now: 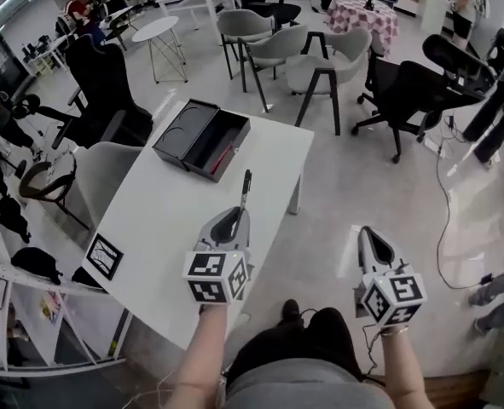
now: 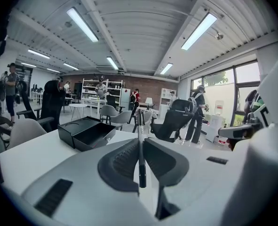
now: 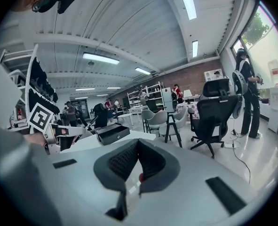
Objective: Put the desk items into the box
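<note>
Carrying step in hand. The left gripper (image 1: 237, 215) was clamped on a dark pen (image 1: 245, 187), gripped near its lower end, the rest of the barrel sticking out past the tips toward 12 o'clock. In the left gripper view the pen ran straight up the seam between the two pads. The gripper hovered over the near part of the white counter (image 1: 162, 216).

The black box (image 1: 182, 130) lay open at the far end of the counter, at about 11 o'clock from the left gripper, lid folded back to its left. A thin red item (image 1: 224, 156) already lay in the tray; type not resolvable.

The right gripper (image 1: 364, 232) was off the counter at 3 o'clock, over the floor, jaws together, nothing held.

A square marker card (image 1: 104, 256) sat near the counter's left edge at 9 o'clock. No other loose desk items were visible on the counter.

Judgement: the pen looked like the last item. The next move calls for carrying it toward 11 o'clock, over the tray rather than the lid, lowering it, then opening the jaws. Risk: the long overhang catching the tray wall.
</note>
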Available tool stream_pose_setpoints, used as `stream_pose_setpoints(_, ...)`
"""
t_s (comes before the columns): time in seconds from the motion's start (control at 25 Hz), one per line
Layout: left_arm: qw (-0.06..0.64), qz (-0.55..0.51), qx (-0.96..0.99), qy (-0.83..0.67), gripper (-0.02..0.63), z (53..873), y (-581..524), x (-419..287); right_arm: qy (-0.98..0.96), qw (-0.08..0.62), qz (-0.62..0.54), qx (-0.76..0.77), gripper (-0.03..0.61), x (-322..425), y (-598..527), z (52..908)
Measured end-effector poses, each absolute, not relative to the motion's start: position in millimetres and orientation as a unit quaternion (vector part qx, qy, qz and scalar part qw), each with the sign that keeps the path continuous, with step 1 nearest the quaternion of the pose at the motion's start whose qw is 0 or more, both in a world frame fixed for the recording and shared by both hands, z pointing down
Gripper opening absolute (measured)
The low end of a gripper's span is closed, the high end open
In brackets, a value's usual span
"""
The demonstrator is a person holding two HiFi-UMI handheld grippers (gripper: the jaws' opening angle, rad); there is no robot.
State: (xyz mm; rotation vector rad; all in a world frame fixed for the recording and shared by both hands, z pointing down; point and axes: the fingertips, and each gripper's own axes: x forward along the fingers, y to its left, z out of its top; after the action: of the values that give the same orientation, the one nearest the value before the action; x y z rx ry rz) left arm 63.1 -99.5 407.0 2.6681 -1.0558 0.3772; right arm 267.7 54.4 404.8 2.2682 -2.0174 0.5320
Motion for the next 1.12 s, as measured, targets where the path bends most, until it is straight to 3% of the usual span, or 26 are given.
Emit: stream_pose_setpoints(1.12,0.125,0.176,0.853,-0.476,0.044,432,-242,18,-0.79,0.063,0.168,0.586,0.003,234,-171,410)
